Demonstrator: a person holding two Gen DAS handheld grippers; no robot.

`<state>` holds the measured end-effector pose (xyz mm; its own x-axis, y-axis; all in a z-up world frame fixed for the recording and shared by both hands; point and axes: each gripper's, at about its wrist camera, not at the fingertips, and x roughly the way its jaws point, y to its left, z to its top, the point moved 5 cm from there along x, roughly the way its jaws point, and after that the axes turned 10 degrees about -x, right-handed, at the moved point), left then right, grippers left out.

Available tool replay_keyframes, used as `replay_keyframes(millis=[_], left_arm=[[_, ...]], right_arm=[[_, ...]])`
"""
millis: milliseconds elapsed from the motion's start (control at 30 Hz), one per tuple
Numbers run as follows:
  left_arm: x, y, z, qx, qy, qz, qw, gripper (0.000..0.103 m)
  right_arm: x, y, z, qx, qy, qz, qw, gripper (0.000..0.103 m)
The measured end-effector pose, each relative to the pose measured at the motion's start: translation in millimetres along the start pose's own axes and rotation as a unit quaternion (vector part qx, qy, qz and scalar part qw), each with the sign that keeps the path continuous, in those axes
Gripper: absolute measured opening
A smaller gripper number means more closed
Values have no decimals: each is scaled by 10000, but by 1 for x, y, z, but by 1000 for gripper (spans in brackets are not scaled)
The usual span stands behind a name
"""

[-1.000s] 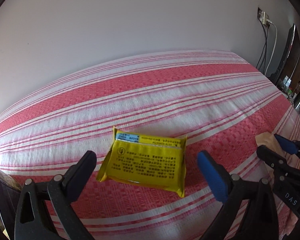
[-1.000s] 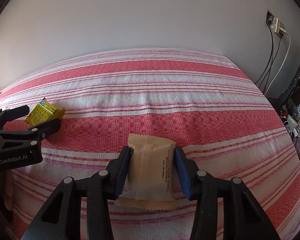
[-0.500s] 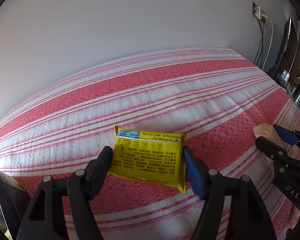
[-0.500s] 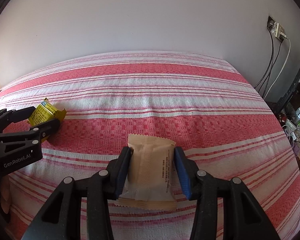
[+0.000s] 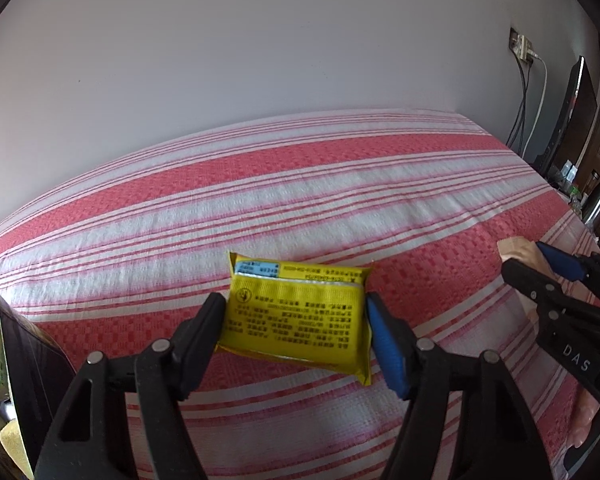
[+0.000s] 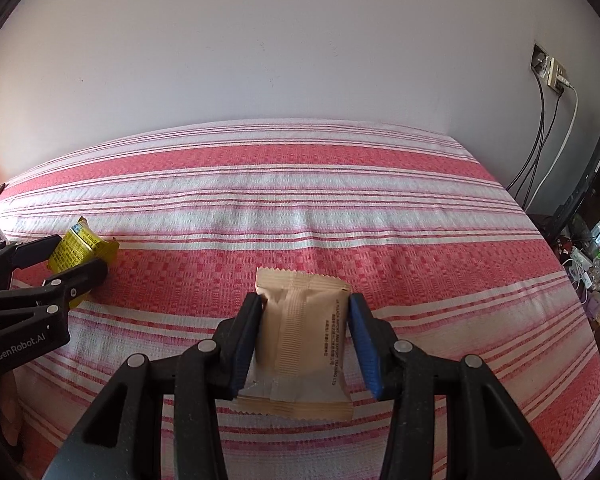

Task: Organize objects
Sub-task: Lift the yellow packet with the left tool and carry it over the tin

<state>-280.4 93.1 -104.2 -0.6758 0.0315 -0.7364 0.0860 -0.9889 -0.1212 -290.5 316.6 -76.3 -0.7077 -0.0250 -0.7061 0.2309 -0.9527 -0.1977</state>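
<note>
Bedspread (image 6: 300, 208), striped red and white, fills both wrist views and carries everything I'm working with. My left gripper (image 5: 296, 330) has its jaws pressed against the short ends of the yellow packet (image 5: 296, 316), whose long axis runs straight across between the fingers, so I judge a plain lift is all that comes next. My right gripper (image 6: 304, 340) pinches the beige snack packet (image 6: 300, 332) by its sides, long axis pointing away from me (its far end sticking out past the fingertips). Both packets sit low against the bedspread, well apart from each other. No container shows anywhere, so I cannot tell where they go.
</note>
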Motion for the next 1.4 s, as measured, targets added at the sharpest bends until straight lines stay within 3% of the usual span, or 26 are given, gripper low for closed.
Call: replay_keyframes(millis=[300,733,1400], left_arm=[[-25,4,-4,-134,-518,142,9985,70],[-69,4,-15,-97,-1472,351,9884,70],[-89,11,-23,-239,-1871,312,9816,70]], right_arm=[[-21,8,4,-174,-484,-231,9984,47],[-45,19,4,-22,-1024,-17,9947,47],[-73,40,-1,72,-1466,162,9890,47]])
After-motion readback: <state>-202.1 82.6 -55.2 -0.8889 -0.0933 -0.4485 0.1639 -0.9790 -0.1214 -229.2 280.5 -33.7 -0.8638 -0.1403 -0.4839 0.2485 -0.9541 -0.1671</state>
